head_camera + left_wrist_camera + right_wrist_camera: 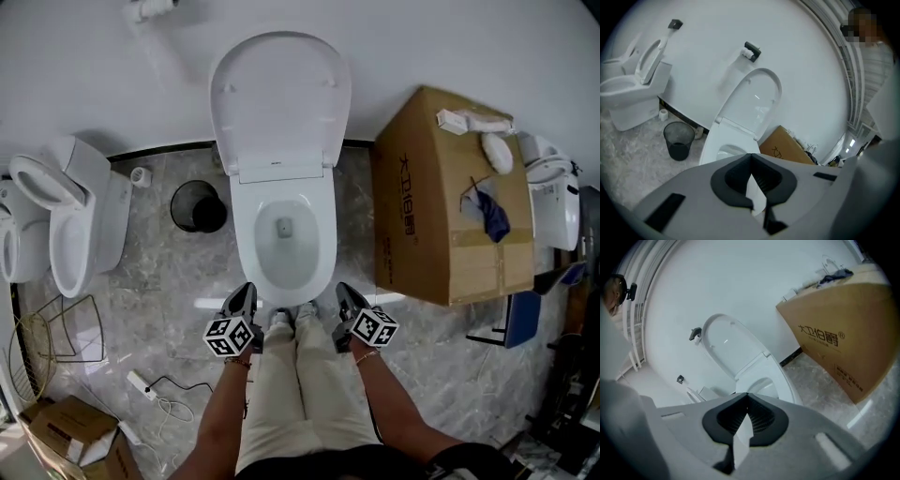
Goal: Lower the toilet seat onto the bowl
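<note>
Beige-trousered legs [281,403] stand at the front of the white ceramic toilet bowl [244,234]. Its white oval plastic seat [279,94] is upright against the wall, so lowering has not begun. Left gripper [246,292] and right gripper [345,292] hover by the bowl's front rim, jaws pressed together and empty, well apart from the seat. Next, one probably must reach over the bowl, catch the seat's top edge and tip it forward.
</note>
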A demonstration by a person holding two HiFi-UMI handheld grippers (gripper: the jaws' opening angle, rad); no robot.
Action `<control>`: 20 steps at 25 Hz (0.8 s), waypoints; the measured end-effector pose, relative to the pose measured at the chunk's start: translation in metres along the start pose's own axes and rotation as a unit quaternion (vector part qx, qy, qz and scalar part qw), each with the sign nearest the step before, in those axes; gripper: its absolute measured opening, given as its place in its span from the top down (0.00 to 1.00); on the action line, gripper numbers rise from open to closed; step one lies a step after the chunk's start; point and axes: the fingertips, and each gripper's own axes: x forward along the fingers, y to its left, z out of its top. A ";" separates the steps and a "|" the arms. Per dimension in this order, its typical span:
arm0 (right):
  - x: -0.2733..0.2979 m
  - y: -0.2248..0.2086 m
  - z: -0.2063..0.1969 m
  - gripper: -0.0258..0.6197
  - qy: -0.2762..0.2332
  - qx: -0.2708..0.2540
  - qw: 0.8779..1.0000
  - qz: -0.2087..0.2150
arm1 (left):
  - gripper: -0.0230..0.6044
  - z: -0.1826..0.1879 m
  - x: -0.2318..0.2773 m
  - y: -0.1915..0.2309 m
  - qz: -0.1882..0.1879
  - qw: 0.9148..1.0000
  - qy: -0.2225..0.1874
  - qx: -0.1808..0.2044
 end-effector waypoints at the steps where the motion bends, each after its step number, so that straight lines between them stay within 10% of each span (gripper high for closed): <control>1: -0.007 0.010 0.011 0.95 -0.008 -0.013 1.000 0.001 | 0.96 0.012 -0.006 -0.007 0.002 1.000 -0.007 0.012; 20: -0.106 0.187 0.145 0.95 -0.126 -0.218 0.966 0.059 | 0.96 0.183 -0.137 -0.117 0.023 0.977 -0.126 0.170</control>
